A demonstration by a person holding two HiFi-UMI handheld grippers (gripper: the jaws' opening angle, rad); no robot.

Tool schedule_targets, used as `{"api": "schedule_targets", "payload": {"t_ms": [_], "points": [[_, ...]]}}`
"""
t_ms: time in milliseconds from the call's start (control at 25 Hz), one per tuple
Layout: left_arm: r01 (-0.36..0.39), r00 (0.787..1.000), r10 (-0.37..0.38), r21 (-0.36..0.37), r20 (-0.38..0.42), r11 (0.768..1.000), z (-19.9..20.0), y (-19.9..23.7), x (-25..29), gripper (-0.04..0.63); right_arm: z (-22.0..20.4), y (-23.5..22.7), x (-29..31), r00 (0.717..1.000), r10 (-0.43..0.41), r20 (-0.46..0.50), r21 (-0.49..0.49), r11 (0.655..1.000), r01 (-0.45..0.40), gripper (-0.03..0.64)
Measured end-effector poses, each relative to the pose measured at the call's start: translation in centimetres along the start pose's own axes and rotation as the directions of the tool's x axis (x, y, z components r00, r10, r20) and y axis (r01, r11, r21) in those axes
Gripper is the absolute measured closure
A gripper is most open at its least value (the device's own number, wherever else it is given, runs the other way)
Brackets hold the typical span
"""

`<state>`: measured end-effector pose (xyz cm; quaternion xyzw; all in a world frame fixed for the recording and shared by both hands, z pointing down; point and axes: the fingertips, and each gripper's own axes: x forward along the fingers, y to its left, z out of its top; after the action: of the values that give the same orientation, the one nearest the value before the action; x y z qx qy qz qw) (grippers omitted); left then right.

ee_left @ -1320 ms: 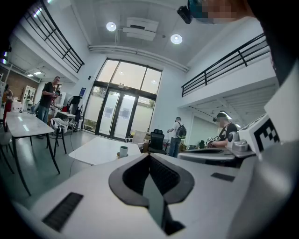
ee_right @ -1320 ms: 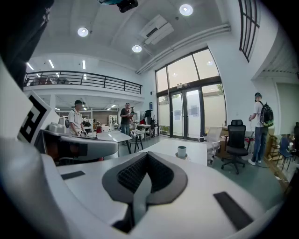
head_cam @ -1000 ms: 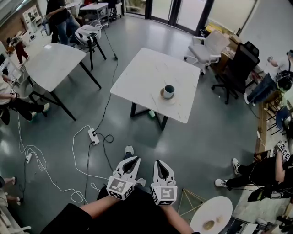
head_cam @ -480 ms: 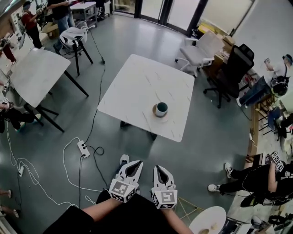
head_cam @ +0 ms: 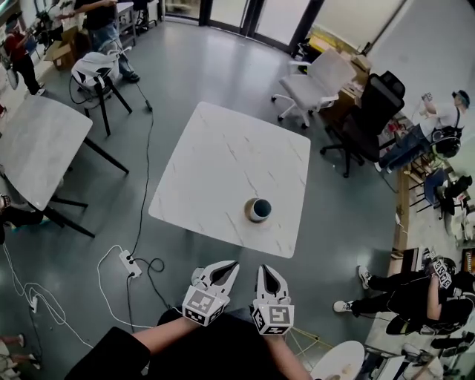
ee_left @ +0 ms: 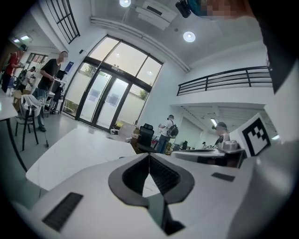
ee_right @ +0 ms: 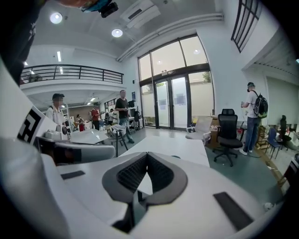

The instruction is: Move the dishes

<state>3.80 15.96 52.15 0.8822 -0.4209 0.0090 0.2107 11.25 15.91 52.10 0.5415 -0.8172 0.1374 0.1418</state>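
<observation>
**As the left hand-held gripper (head_cam: 231, 267) and the right hand-held gripper (head_cam: 265, 270) point ahead shut and empty, a cup (head_cam: 259, 208) stands on the counter (head_cam: 215, 163)**

From the head view, the two hand-held grippers sit side by side at the bottom of the frame. Each has a marker cube (head_cam: 204, 306) at its back and is carried on an arm in dark sleeves (head_cam: 111, 356). The left gripper view shows its ribbed jaw pads meeting at the tips, with nothing between them. The right gripper view shows the same: pads together at the tips, nothing held. Both point toward the counter but are apart from it, over grey floor (head_cam: 193, 67).

The counter is a square white marbled top. The cup is dark with a pale inside. It stands upright on what looks like a small saucer (head_cam: 250, 216), close to the counter's near edge and toward its right corner. It is well apart from both hand-held grippers.

To the left of the hand-held grippers, a white power strip (head_cam: 128, 263) lies on the floor with cables running from it. Further left stands a second white table (head_cam: 30, 148). Beyond the counter are a white chair (head_cam: 315, 82) and, beside it, a black chair (head_cam: 371, 111). A seated person (head_cam: 415, 293) is on the floor at the right. A round table (head_cam: 345, 362) shows at the bottom right. A standing person (head_cam: 100, 18) is at the top left.
</observation>
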Motion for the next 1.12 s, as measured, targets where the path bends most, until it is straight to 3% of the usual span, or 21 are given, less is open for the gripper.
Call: {"api": "schedule_targets", "payload": {"t_ms": [560, 760, 1120], "points": [[-0.024, 0.998, 0.020, -0.072, -0.059, 0.997, 1.3, 7.6, 4.3, 0.578, 0.8, -4.9, 8.9, 0.993, -0.071, -0.095, 0.074, 0.994, 0.078, 0.600], [-0.051, 0.996, 0.045, -0.061, -0.083, 0.997, 1.2, 9.5, 7.1, 0.577, 0.0, -8.0, 12.6, 0.988, -0.058, -0.141, 0.131, 0.988, 0.077, 0.598], [-0.068, 0.986, 0.062, -0.034, -0.157, 0.997, 1.9, 12.3, 15.5, 0.577, -3.2, -13.8, 19.3, 0.958, -0.035, -0.283, 0.140, 0.987, 0.077, 0.598]]}}
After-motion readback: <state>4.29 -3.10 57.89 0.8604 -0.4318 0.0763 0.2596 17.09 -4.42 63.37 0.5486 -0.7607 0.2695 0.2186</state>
